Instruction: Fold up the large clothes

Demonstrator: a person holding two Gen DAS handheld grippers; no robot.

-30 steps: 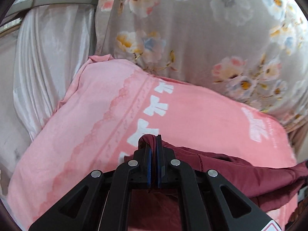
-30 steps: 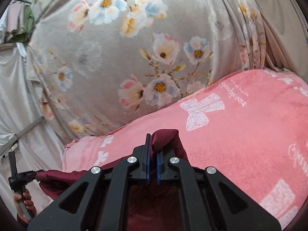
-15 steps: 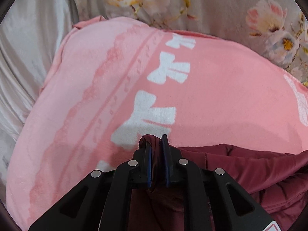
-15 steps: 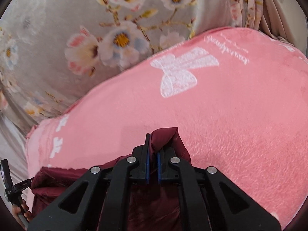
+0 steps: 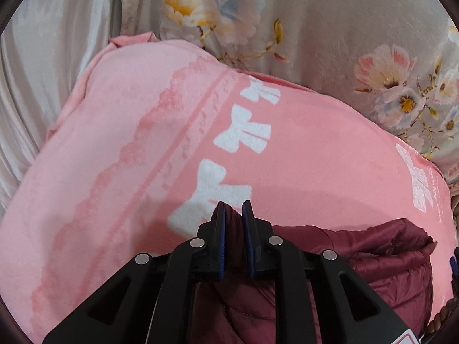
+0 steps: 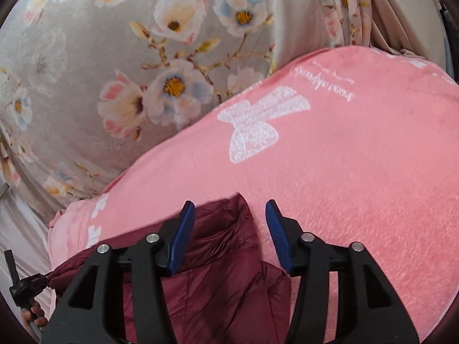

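A maroon puffer jacket (image 5: 373,246) lies on a pink blanket (image 5: 315,157) with white bows. My left gripper (image 5: 233,205) has a fold of the jacket in its narrow gap, and the cloth touches both blue pads. In the right wrist view the jacket (image 6: 223,272) spreads under my right gripper (image 6: 229,205). That gripper's jaws are opening wide. The jacket's corner lies loose between them, against the left pad (image 6: 180,235) only. At that view's lower left edge, the left gripper (image 6: 17,283) shows small, with a hand below it.
A grey floral cloth (image 5: 315,28) (image 6: 86,57) rises behind the pink blanket (image 6: 358,157). Shiny silver-white fabric (image 5: 43,57) hangs on the left. Beige drapes (image 6: 401,14) hang at the back right.
Both grippers came down onto the pink blanket with the jacket. The right jaws went from shut on the jacket's corner to wide apart. The left jaws parted slightly.
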